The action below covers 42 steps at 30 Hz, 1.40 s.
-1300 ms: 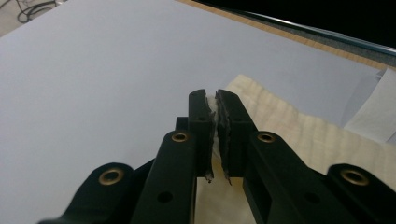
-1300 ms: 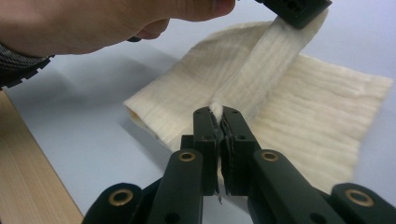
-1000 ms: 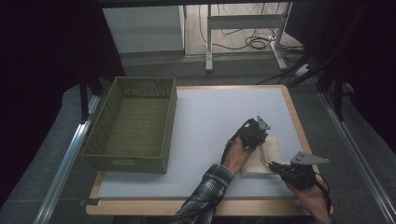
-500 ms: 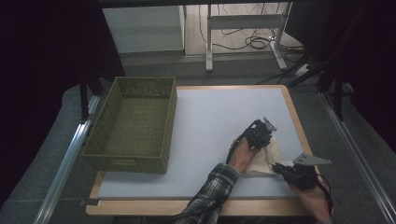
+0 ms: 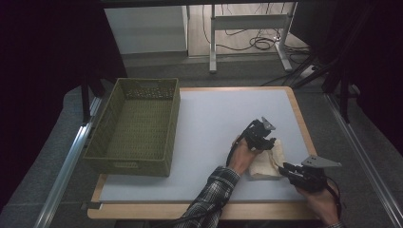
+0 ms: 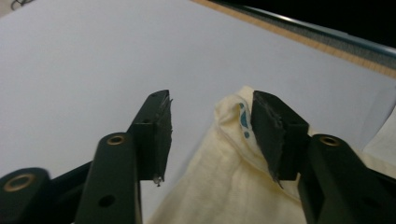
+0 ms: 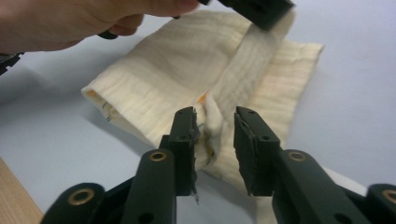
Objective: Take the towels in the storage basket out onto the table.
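While both hand-held grippers hovered at a folded cream cloth (image 5: 267,161) near the desk's (image 5: 214,123) right front corner, their jaws had just been opening. The left hand-held gripper (image 6: 211,122) stood moderately wide, a raised corner of the cloth beside its right jaw, with nothing pinched. The right hand-held gripper (image 7: 215,135) stood narrowly parted, a ridge of the cloth rising in its gap, the pads not visibly pressing it. Well apart, a green woven basket (image 5: 134,124) sat on the desk's left side.
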Available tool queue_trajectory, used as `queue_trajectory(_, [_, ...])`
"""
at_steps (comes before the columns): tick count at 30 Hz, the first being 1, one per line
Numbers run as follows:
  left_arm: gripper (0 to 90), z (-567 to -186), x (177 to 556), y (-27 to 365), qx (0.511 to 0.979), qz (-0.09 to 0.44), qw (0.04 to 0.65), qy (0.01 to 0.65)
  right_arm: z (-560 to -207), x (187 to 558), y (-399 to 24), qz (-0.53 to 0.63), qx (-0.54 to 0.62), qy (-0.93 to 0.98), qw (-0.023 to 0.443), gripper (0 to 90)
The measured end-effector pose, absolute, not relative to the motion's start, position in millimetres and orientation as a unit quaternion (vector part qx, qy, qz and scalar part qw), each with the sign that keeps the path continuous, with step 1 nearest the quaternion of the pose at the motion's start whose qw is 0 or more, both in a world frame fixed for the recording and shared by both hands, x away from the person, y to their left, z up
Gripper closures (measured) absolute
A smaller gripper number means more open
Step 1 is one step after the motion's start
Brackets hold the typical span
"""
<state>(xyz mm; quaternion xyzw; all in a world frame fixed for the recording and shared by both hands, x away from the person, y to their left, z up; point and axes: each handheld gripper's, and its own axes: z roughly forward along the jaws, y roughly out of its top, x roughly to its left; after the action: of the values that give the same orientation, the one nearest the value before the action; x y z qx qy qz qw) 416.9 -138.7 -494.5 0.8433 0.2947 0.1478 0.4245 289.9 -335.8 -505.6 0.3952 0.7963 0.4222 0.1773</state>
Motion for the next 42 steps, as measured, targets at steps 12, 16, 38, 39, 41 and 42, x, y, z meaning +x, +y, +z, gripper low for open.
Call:
queue_trajectory(12, [41.8, -487, 415, -102, 0.838, 0.164, 0.42, 0.308, -488, 289, -353, 0.415, 0.406, 0.787, 0.209, 62.1])
queue_trajectory(16, [42.6, -493, 414, -87, 0.838, 0.159, 0.415, 0.317, -486, 295, -348, 0.421, 0.405, 0.784, 0.211, 58.0])
queue_trajectory(38, [48.3, -532, 418, -60, 0.847, 0.132, 0.386, 0.341, -525, 305, -350, 0.38, 0.444, 0.792, 0.177, 51.1])
queue_trajectory(39, [48.3, -532, 418, -60, 0.846, 0.131, 0.388, 0.342, -525, 305, -350, 0.38, 0.444, 0.792, 0.177, 51.1])
queue_trajectory(41, [48.4, -534, 418, -59, 0.844, 0.122, 0.395, 0.342, -524, 305, -350, 0.382, 0.445, 0.792, 0.169, 56.9])
queue_trajectory(42, [48.5, -535, 419, -58, 0.842, 0.115, 0.399, 0.344, -524, 305, -349, 0.382, 0.446, 0.793, 0.163, 60.9])
